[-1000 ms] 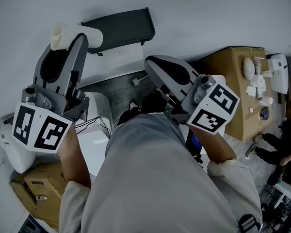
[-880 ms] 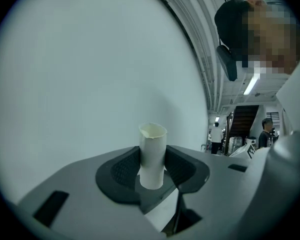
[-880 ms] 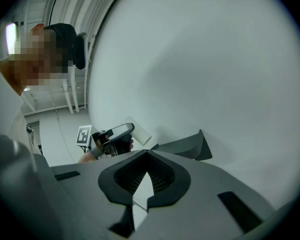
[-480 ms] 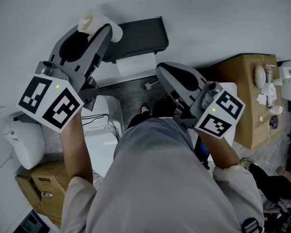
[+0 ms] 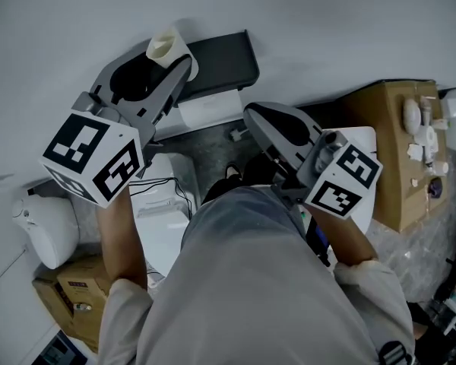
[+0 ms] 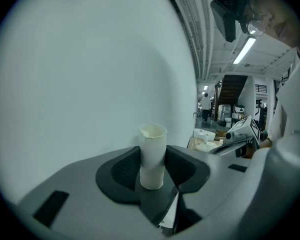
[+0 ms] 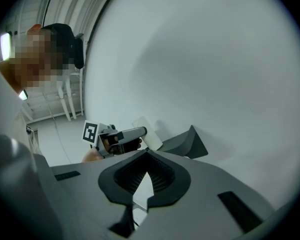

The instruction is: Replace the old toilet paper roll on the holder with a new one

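My left gripper (image 5: 169,61) is shut on an empty cardboard toilet-roll tube (image 5: 166,46), which stands upright between its pads (image 6: 152,156). In the head view the tube is at the left end of the dark grey holder (image 5: 220,55) on the white wall. Something white, a sheet or a roll of paper (image 5: 209,106), shows just below the holder. My right gripper (image 5: 242,111) is shut with nothing in it and sits a little right of and below the holder. The right gripper view shows its jaws (image 7: 147,156) shut, with the left gripper (image 7: 121,136), the tube (image 7: 149,132) and the holder (image 7: 187,143) ahead.
A cardboard box (image 5: 376,181) with small white items on top stands at the right. A white toilet-like unit (image 5: 161,223) with cables, a white device (image 5: 49,226) and another cardboard box (image 5: 64,295) sit at lower left. The person's body fills the lower middle.
The left gripper has carried the tube rightward to the holder's left end and has rolled somewhat. The right gripper has hardly moved.
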Demonstrator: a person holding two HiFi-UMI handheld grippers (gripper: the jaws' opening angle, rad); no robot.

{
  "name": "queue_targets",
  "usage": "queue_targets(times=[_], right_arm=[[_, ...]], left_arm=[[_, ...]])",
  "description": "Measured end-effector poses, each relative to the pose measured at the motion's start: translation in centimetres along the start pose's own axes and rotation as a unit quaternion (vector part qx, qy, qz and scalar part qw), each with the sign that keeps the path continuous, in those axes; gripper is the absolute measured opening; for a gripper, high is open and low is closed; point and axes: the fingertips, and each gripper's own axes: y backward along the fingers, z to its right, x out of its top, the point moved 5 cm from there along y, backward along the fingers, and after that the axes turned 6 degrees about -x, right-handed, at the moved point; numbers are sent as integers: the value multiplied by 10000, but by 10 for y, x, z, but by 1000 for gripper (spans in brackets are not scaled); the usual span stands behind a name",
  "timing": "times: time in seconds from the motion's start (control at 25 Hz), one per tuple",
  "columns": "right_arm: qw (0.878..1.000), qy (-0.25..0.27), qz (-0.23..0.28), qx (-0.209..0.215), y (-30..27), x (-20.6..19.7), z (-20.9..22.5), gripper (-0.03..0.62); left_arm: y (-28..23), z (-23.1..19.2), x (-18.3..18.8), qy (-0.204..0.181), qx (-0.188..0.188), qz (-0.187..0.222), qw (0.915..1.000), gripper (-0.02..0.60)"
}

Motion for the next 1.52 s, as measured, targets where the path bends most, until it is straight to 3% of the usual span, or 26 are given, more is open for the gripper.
queue_targets(times=[0.68, 0.84, 1.04, 1.28, 1.52], right_arm=[[9996, -264, 52, -36, 14, -1, 9, 17], [9995, -311, 85, -66, 17, -1, 10, 17], [9993, -308, 156, -132, 24, 0, 11, 17], [9975, 483, 187, -472, 39, 3, 8, 17], [9826, 1603, 111, -927, 55, 9, 2, 17]], left_arm=[[-6, 4, -3, -76, 144, 245, 9996, 153], [-4, 1, -1, 135, 221, 458, 9986, 206], [4, 0, -2, 425, 299, 721, 9960, 210], [40, 4, -5, 748, 874, 1401, 9834, 210], [73, 21, -21, 1059, 1239, 1877, 9686, 209]])
